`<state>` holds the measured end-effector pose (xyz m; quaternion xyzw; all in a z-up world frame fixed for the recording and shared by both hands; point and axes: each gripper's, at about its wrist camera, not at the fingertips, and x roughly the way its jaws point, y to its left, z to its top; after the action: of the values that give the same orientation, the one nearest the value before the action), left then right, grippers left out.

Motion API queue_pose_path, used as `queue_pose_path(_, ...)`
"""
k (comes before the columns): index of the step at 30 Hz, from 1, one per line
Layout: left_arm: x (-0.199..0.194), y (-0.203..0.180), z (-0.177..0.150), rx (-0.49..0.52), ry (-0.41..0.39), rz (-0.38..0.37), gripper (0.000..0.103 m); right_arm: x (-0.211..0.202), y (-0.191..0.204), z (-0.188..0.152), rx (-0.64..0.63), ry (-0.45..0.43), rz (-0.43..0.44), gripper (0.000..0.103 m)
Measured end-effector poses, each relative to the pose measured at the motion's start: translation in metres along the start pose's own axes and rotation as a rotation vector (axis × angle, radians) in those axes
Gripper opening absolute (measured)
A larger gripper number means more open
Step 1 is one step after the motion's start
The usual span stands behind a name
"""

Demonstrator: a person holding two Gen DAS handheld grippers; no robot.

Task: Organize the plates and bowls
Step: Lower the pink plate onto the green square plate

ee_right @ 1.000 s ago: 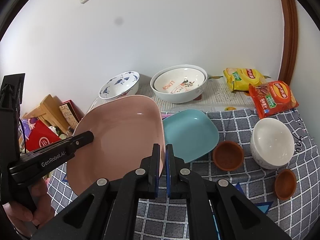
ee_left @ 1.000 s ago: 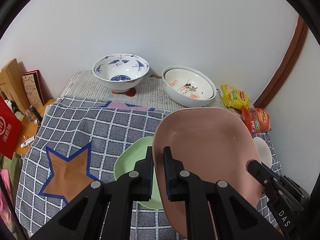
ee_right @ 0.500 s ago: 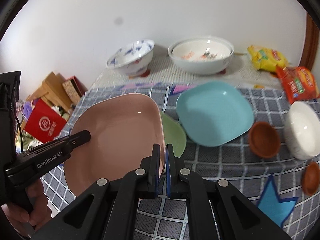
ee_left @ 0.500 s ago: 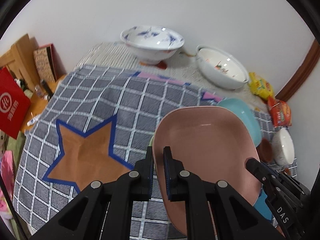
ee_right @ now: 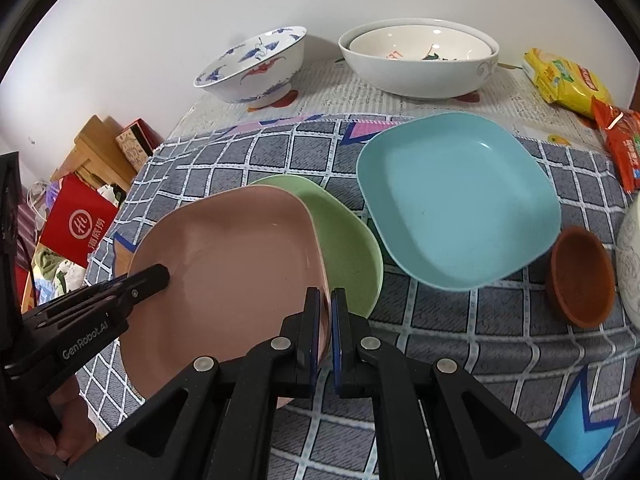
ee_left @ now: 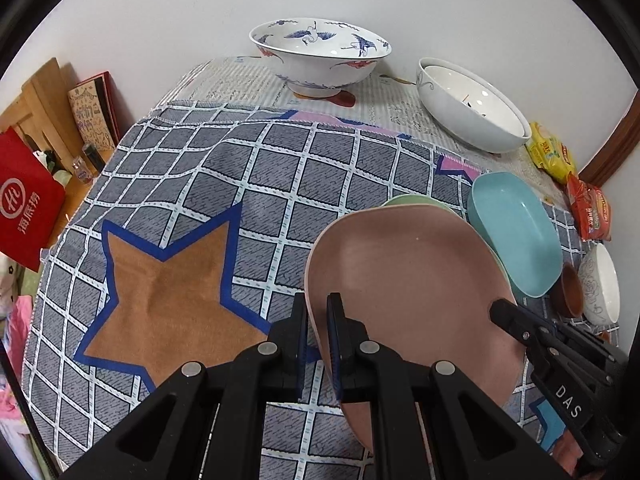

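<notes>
Both grippers hold one pink plate (ee_left: 412,292), also in the right wrist view (ee_right: 232,264). My left gripper (ee_left: 317,340) is shut on its left rim; my right gripper (ee_right: 325,328) is shut on its right rim. The plate hangs low over a green plate (ee_right: 344,240), covering its left part; only a sliver of green (ee_left: 416,201) shows in the left wrist view. A teal plate (ee_right: 456,200) lies just right of them on the checked cloth (ee_left: 280,168).
A blue-patterned bowl (ee_left: 320,56) and two nested white bowls (ee_right: 420,56) stand at the back. Small brown bowls (ee_right: 580,276), a white bowl (ee_left: 600,284) and snack packets (ee_right: 568,80) are on the right. Boxes and a red bag (ee_left: 28,200) lie beyond the left edge.
Both grippers have carried the pink plate down and closer to the table, over the green plate. The views have tilted downward.
</notes>
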<state>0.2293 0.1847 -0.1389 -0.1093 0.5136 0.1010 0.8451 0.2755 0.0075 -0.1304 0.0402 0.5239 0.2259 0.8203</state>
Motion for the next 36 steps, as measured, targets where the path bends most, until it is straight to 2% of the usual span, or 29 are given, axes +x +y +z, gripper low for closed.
queue_pose_path(16,0.009,-0.002,0.001,-0.033,0.003,0.003,0.011,0.020,0.006,0.025,-0.167,0.030,-0.041,0.009)
queue_pose_path(18,0.010,-0.001,0.001,-0.047,0.005,-0.002,0.011,0.016,0.007,0.026,-0.174,0.020,-0.041,0.015)
queue_pose_path(20,0.010,0.001,0.000,-0.065,0.007,-0.006,0.011,0.011,0.006,0.026,-0.174,0.002,-0.043,0.029)
queue_pose_path(22,0.010,0.001,0.000,-0.081,0.006,-0.010,0.011,0.004,0.004,0.024,-0.160,-0.014,-0.042,0.032)
queue_pose_path(26,0.006,0.000,-0.003,-0.094,0.000,-0.008,0.011,-0.008,-0.001,0.018,-0.114,-0.018,-0.013,0.033)
queue_pose_path(33,0.002,0.001,-0.008,-0.112,0.002,-0.013,0.011,-0.009,-0.004,-0.002,-0.069,0.024,0.002,0.033)
queue_pose_path(36,0.000,0.001,-0.008,-0.103,0.002,-0.021,0.012,-0.002,-0.004,-0.006,-0.060,0.043,-0.025,0.025)
